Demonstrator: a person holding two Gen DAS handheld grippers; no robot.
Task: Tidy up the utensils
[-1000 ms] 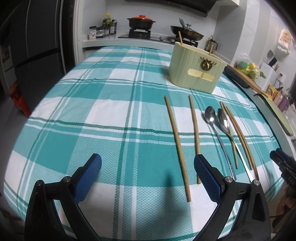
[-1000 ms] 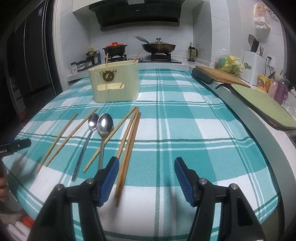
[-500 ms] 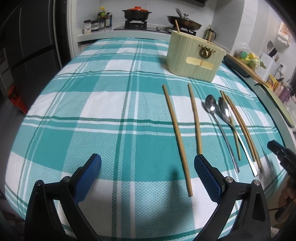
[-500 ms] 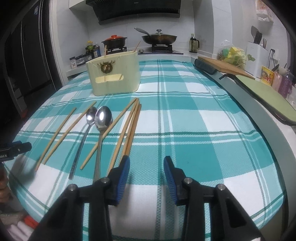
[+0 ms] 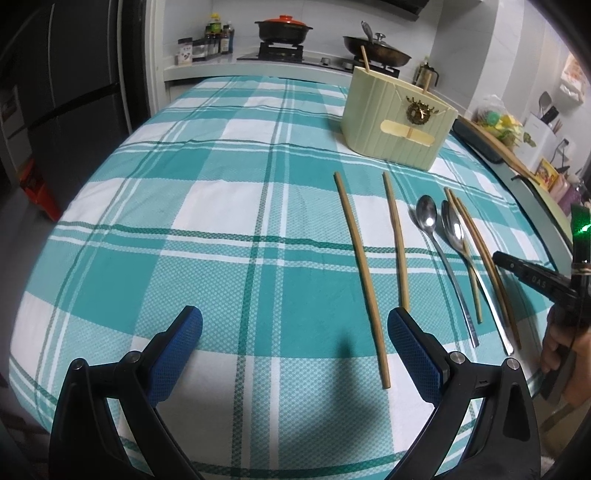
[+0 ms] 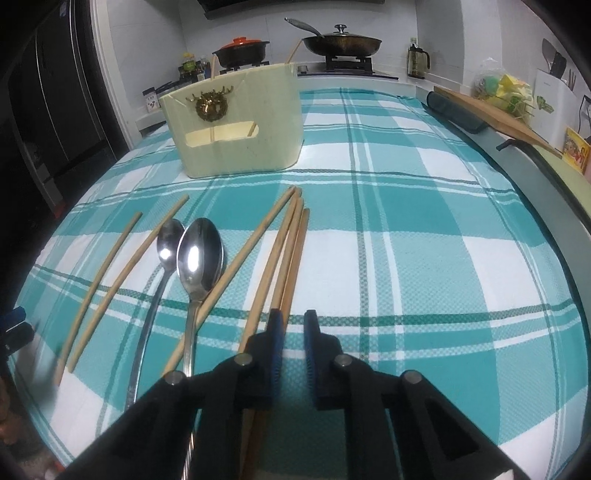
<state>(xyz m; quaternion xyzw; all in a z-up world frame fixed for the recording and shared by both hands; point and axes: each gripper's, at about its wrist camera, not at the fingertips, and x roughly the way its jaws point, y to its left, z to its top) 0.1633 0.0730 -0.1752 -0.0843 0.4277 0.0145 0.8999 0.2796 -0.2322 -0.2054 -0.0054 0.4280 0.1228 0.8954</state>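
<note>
Several wooden chopsticks (image 5: 360, 254) and two steel spoons (image 5: 427, 217) lie on a teal plaid tablecloth (image 5: 221, 221). A cream utensil holder (image 5: 397, 118) stands behind them with two chopsticks inside. My left gripper (image 5: 295, 339) is open and empty, low over the cloth, left of the near chopstick ends. My right gripper (image 6: 293, 325) has its jaws nearly shut with a narrow gap and nothing between them. It hovers just right of a pair of chopsticks (image 6: 284, 258), beside the spoons (image 6: 199, 254) and in front of the holder (image 6: 236, 125).
A stove with a red-lidded pot (image 5: 282, 26) and a wok (image 6: 341, 42) sits behind the table. A wooden board (image 6: 495, 114) and a dark rolled mat (image 6: 454, 112) lie along the right edge. A dark fridge (image 5: 55, 92) stands at left.
My right gripper has closed from wide open to nearly shut and moved forward beside the chopstick pair. My left gripper has stayed open, and its view has shifted slightly.
</note>
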